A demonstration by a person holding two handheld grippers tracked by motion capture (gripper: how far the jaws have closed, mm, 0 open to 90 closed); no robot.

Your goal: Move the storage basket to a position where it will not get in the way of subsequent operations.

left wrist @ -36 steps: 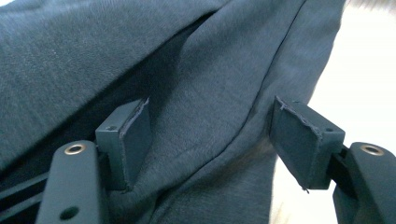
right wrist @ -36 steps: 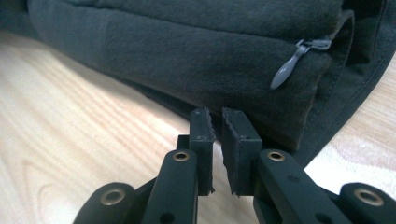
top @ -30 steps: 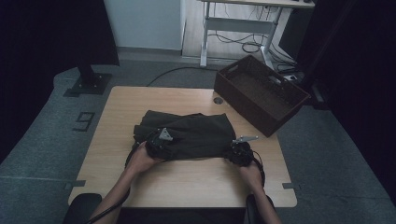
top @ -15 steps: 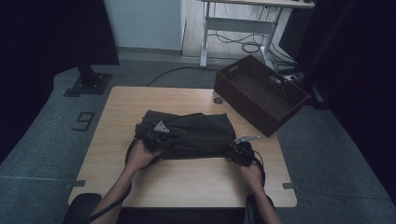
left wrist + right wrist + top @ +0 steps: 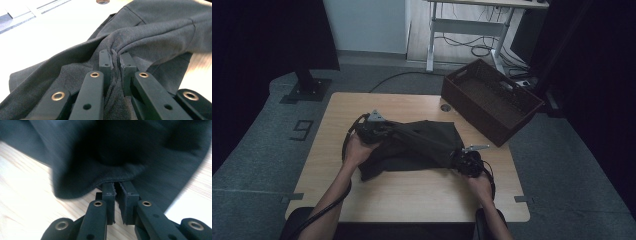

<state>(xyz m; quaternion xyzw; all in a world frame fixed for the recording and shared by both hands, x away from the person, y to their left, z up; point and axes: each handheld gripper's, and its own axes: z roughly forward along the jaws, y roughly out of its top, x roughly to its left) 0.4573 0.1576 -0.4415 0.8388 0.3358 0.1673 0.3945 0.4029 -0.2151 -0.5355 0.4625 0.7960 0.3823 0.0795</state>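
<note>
A dark grey garment (image 5: 422, 145) lies bunched on the wooden table (image 5: 412, 190). My left gripper (image 5: 379, 131) is at its left end, raised off the tabletop. In the left gripper view the jaws (image 5: 115, 56) are shut on a gathered fold of the garment (image 5: 155, 32), which pulls into creases at the tips. My right gripper (image 5: 459, 159) is low at the garment's right front corner. Its jaws (image 5: 117, 185) have just eased open a little, but the hem of the garment (image 5: 112, 152) is still pinched between the tips.
A dark woven basket (image 5: 492, 100) sits at the table's far right corner, partly over the edge. A round cable hole (image 5: 444, 107) lies in the tabletop beyond the garment. A desk frame (image 5: 462, 25) with cables stands on the floor behind.
My left gripper has closed on the garment's left end and lifted it up and away from the table's front edge. The right hand has stayed put.
</note>
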